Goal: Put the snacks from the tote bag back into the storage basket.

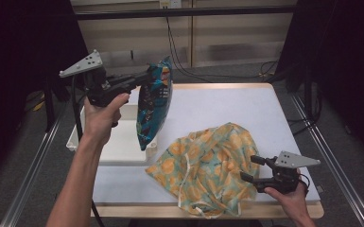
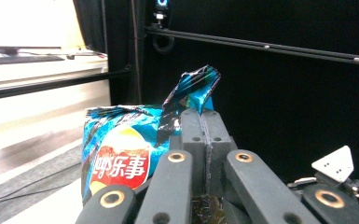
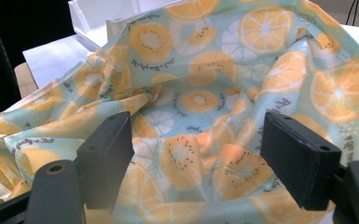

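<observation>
Blue crisp bag (image 2: 121, 154) printed 乐事, pinched by its top in my left claw (image 1: 147, 78) above the worktop's (image 1: 227, 106) left edge, my right claw (image 1: 251, 168) wide at the orange-print cloth bag (image 1: 203, 165) near the front edge.

At the upper left of the high view the left gripper (image 1: 147, 78) is held raised on an outstretched forearm with its jaws pressed together, pointing toward the frame's right, while at the lower right the right gripper (image 1: 249, 169) sits low, jaws spread wide and pointing left.
</observation>
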A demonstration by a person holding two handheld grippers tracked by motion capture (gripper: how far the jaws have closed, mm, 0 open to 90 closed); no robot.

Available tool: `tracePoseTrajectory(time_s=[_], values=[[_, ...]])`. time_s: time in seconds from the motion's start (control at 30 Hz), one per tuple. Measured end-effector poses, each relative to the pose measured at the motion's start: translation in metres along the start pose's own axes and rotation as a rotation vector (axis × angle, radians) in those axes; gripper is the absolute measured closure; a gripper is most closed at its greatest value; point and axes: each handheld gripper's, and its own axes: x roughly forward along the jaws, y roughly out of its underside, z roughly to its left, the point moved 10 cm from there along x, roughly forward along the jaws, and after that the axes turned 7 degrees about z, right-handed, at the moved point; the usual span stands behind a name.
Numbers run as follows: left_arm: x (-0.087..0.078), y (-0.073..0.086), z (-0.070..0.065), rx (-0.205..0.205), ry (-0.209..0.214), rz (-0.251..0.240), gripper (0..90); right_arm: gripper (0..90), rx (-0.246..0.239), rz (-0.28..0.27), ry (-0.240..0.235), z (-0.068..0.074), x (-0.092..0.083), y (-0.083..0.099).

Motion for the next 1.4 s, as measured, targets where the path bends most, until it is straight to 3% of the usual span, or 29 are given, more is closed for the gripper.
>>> tracePoseTrajectory(time_s=[0.23, 0.47, 0.83, 0.9, 1.07, 1.23, 1.3, 1.4], values=[[-0.018, 0.001, 0.018, -0.026, -0.05, -0.008, 90.0, 24.6, 0.003, 0.003, -0.003, 0.0, 0.0, 0.002], [-0.027, 0.016, 0.036, -0.037, -0.113, 0.041, 90.0, 24.0, 0.008, -0.001, 0.001, -0.002, -0.002, 0.003], [-0.051, 0.029, 0.062, -0.047, -0.212, 0.061, 90.0, 22.9, 0.009, 0.0, 0.011, -0.003, -0.003, 0.005], [-0.052, 0.031, 0.065, -0.051, -0.214, 0.057, 90.0, 22.9, 0.01, 0.002, 0.011, -0.004, -0.002, 0.005], [-0.059, 0.052, 0.086, -0.096, -0.268, 0.066, 90.0, 22.6, 0.012, 0.001, 0.011, -0.005, -0.003, 0.006], [-0.061, 0.063, 0.097, -0.1, -0.307, 0.089, 90.0, 22.4, 0.016, 0.007, 0.013, -0.005, -0.002, 0.006], [-0.063, 0.069, 0.103, -0.109, -0.337, 0.089, 90.0, 21.3, 0.011, 0.008, 0.014, -0.005, -0.001, 0.006], [-0.064, 0.076, 0.11, -0.131, -0.351, 0.086, 90.0, 21.3, 0.012, 0.008, 0.012, -0.004, -0.002, 0.006]])
